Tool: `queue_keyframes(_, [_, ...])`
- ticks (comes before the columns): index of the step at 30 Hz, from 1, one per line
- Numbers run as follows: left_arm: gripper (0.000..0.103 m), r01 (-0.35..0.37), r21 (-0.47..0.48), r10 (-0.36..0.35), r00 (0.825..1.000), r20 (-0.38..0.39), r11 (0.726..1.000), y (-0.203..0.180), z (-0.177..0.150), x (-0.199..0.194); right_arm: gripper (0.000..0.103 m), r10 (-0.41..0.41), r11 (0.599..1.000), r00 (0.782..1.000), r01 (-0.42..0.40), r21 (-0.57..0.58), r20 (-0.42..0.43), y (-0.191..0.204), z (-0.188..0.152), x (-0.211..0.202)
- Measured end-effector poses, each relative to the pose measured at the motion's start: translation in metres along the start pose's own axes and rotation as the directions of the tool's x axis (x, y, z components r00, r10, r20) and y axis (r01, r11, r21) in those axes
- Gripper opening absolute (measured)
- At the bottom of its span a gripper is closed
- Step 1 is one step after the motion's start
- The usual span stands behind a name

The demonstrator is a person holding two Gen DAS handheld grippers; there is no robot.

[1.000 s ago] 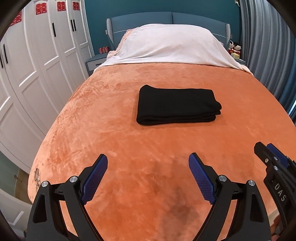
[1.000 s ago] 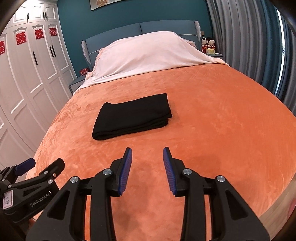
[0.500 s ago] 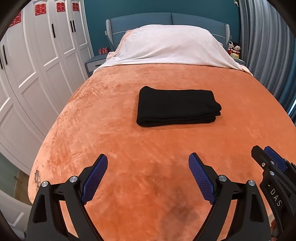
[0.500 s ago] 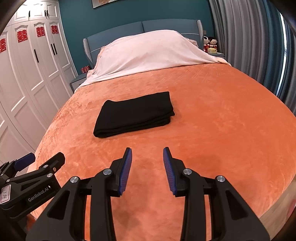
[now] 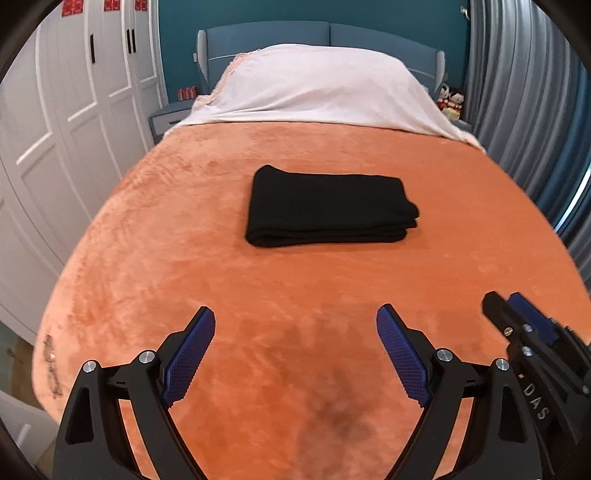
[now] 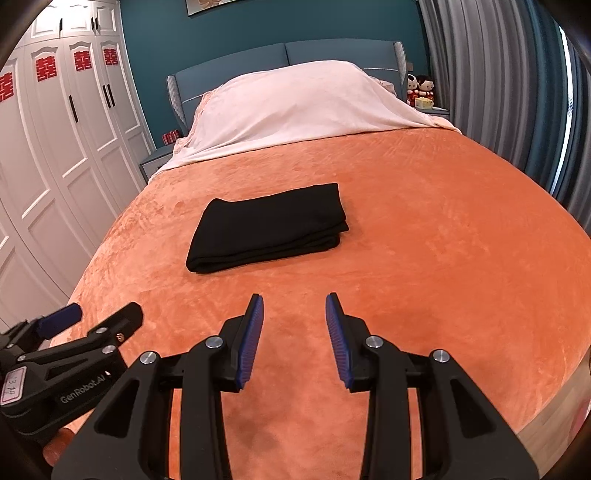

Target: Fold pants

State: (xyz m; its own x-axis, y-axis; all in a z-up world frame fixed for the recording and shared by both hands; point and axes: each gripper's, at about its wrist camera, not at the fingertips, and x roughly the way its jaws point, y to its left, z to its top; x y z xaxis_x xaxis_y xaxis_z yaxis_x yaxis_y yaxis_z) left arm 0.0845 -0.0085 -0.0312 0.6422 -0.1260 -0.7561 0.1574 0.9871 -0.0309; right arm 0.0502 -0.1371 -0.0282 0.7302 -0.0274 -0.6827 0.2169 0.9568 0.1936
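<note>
The black pants (image 5: 328,210) lie folded into a neat flat rectangle on the orange bedspread (image 5: 184,258), in the middle of the bed; they also show in the right wrist view (image 6: 269,227). My left gripper (image 5: 295,350) is wide open and empty, held above the bed's near end, well short of the pants. My right gripper (image 6: 294,332) is open and empty, also near the foot of the bed. Each gripper shows at the edge of the other's view: the right gripper (image 5: 524,325) and the left gripper (image 6: 99,317).
A pink-white cover (image 5: 317,88) lies over the pillows at the blue headboard (image 5: 295,33). White wardrobes (image 6: 55,147) stand left, grey curtains (image 6: 498,74) right. Nightstands flank the bed; dolls (image 6: 421,88) sit on the right one.
Both grippers have drawn back slightly and drifted a little; the pants have not moved. Both grippers stay open.
</note>
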Motion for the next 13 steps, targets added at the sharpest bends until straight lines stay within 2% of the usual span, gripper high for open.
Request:
queue_keyframes(2, [0.087,-0.005,0.003,0.005,1.0,0.01,1.0,-0.002,-0.001,0.0,0.034,-0.001,1.0,1.0,0.001,0.0,-0.001,0.0,0.0,0.0])
queue_keyframes(3, [0.087,-0.036,0.021,0.036,0.999,0.02,0.999,-0.004,-0.002,-0.002,0.034,0.0,1.0,1.0,0.0,0.0,-0.003,-0.001,0.0,0.0])
queue_keyframes(5, [0.087,-0.134,0.068,0.13,0.99,0.056,0.989,-0.012,-0.004,-0.004,0.034,0.0,1.0,1.0,0.0,0.0,-0.006,-0.002,-0.001,0.001])
queue_keyframes(7, [0.087,-0.263,0.109,0.254,0.963,0.09,0.959,-0.019,-0.007,-0.006,0.034,0.0,1.0,1.0,0.0,0.0,-0.008,-0.003,-0.001,0.002])
queue_keyframes(8, [0.087,-0.275,0.115,0.265,0.96,0.096,0.955,-0.02,-0.008,-0.007,0.034,-0.001,1.0,1.0,0.001,-0.001,-0.008,-0.003,-0.001,0.002])
queue_keyframes(11, [0.087,-0.245,0.125,0.235,0.968,0.086,0.961,-0.021,-0.01,-0.009,0.035,-0.002,1.0,1.0,0.002,0.0,-0.006,-0.003,-0.001,0.001])
queue_keyframes(13, [0.087,-0.238,0.128,0.228,0.97,0.084,0.963,-0.022,-0.011,-0.009,0.045,-0.008,1.0,1.0,0.008,-0.004,-0.001,-0.004,-0.001,0.001])
